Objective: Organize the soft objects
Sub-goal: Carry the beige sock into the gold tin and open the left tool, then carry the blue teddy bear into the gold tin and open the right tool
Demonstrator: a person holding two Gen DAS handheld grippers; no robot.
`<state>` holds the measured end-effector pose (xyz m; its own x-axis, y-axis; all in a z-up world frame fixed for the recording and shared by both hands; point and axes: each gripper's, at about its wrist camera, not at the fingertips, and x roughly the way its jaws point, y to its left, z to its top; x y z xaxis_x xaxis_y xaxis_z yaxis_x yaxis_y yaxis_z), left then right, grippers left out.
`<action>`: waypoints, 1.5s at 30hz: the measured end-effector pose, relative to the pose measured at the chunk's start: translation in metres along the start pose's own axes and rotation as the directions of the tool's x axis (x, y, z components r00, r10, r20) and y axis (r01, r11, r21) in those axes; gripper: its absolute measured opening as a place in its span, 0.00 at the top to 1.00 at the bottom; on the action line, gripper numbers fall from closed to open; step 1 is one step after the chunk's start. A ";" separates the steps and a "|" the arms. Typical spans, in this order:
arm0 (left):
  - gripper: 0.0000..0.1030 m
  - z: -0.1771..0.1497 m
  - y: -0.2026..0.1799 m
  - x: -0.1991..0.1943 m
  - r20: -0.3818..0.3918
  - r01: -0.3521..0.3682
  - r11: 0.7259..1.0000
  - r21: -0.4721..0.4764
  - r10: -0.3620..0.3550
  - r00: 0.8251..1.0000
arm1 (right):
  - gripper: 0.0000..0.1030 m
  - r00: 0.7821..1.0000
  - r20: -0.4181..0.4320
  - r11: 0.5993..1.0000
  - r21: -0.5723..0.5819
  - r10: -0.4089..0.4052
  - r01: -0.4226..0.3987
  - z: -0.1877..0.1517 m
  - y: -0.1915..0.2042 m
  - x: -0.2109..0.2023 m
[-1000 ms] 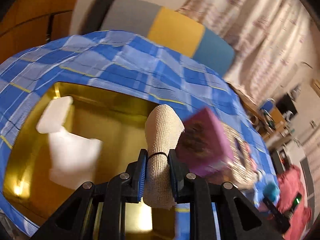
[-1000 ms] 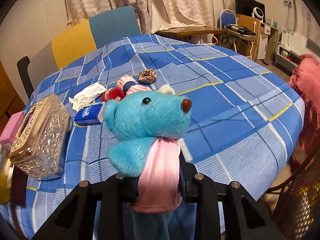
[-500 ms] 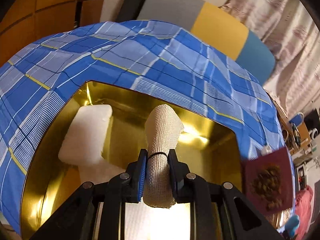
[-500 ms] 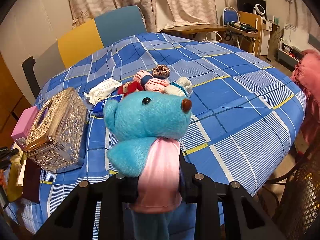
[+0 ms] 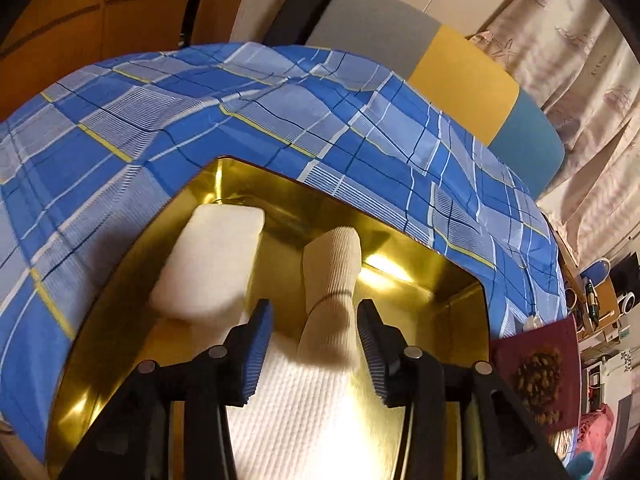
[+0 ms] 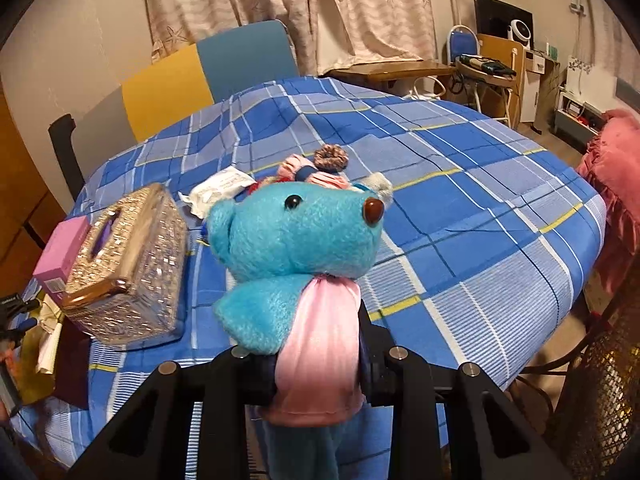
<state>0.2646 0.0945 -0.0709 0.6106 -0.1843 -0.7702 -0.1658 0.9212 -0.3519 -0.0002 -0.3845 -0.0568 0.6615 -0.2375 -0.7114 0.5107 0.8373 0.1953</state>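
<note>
My left gripper is open over a gold tray. A cream bandage roll lies in the tray between the spread jaws, apart from the pads. A white sponge block and a white cloth also lie in the tray. My right gripper is shut on a blue teddy bear in a pink dress, held above the table's near edge. Several small soft toys and a scrunchie lie mid-table behind the bear.
The table has a blue plaid cloth. A silver tissue box, a pink box and a white packet are at left. A maroon lid lies right of the tray. A chair stands behind.
My left gripper opened and let go of the bandage roll, which now rests in the tray. The right gripper drew back a little with the bear.
</note>
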 end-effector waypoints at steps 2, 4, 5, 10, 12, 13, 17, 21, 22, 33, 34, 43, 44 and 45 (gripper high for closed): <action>0.57 -0.009 0.000 -0.011 0.009 0.017 1.000 0.009 -0.017 1.000 | 0.70 1.000 0.009 1.000 -0.011 0.018 -0.018 0.003 0.008 -0.003; 0.57 -0.022 -0.001 -0.023 0.010 0.032 0.999 0.021 -0.032 0.999 | 0.70 0.999 0.020 0.999 -0.026 0.038 -0.038 0.007 0.018 -0.008; 0.57 -0.028 -0.002 -0.027 0.010 0.038 0.999 0.031 -0.039 0.999 | 0.70 0.998 0.027 0.998 -0.037 0.050 -0.049 0.010 0.023 -0.011; 0.57 -0.057 -0.005 -0.048 0.016 0.050 0.996 0.078 -0.051 0.999 | 0.70 0.991 0.059 0.989 -0.101 0.117 -0.111 0.023 0.058 -0.026; 0.57 -0.066 -0.005 -0.054 0.024 0.045 0.995 0.094 -0.047 0.999 | 0.70 0.986 0.069 0.981 -0.132 0.154 -0.144 0.028 0.076 -0.033; 0.57 -0.070 -0.006 -0.058 0.027 0.042 0.994 0.105 -0.045 0.999 | 0.70 0.983 0.071 0.977 -0.145 0.170 -0.159 0.030 0.084 -0.035; 0.57 -0.082 -0.006 -0.069 0.049 0.028 0.991 0.132 -0.035 0.998 | 0.70 0.965 0.049 0.943 -0.229 0.259 -0.241 0.038 0.131 -0.042; 0.57 -0.093 -0.003 -0.082 0.088 0.000 0.989 0.149 -0.014 0.996 | 0.70 0.930 -0.024 0.876 -0.330 0.366 -0.353 0.039 0.197 -0.041; 0.57 -0.096 -0.002 -0.085 0.092 -0.005 0.989 0.149 -0.009 0.996 | 0.70 0.922 -0.046 0.859 -0.347 0.384 -0.376 0.038 0.212 -0.040; 0.57 -0.101 0.026 -0.101 0.128 -0.029 0.997 0.075 0.019 0.992 | 0.70 0.861 -0.312 0.738 -0.447 0.401 -0.506 -0.001 0.378 0.029; 0.57 -0.100 0.030 -0.102 0.130 -0.025 0.998 0.058 0.017 0.991 | 0.70 0.859 -0.338 0.738 -0.446 0.385 -0.506 -0.006 0.388 0.040; 0.57 -0.093 0.051 -0.104 0.132 -0.037 0.999 -0.016 0.039 0.990 | 0.67 0.893 -0.394 0.766 -0.497 0.219 -0.407 -0.021 0.443 0.098; 0.57 -0.093 0.053 -0.105 0.133 -0.039 0.999 -0.023 0.041 0.990 | 0.67 0.898 -0.392 0.770 -0.505 0.200 -0.391 -0.022 0.447 0.103; 0.57 -0.092 0.055 -0.105 0.132 -0.040 0.999 -0.027 0.043 0.990 | 0.67 0.903 -0.390 0.774 -0.509 0.181 -0.375 -0.024 0.452 0.107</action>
<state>0.1202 0.1324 -0.0584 0.6995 -0.0975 -0.7079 -0.2113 0.9181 -0.3353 0.2880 -0.0200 -0.0606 0.4755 0.1291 -0.8702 -0.1324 0.9884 0.0743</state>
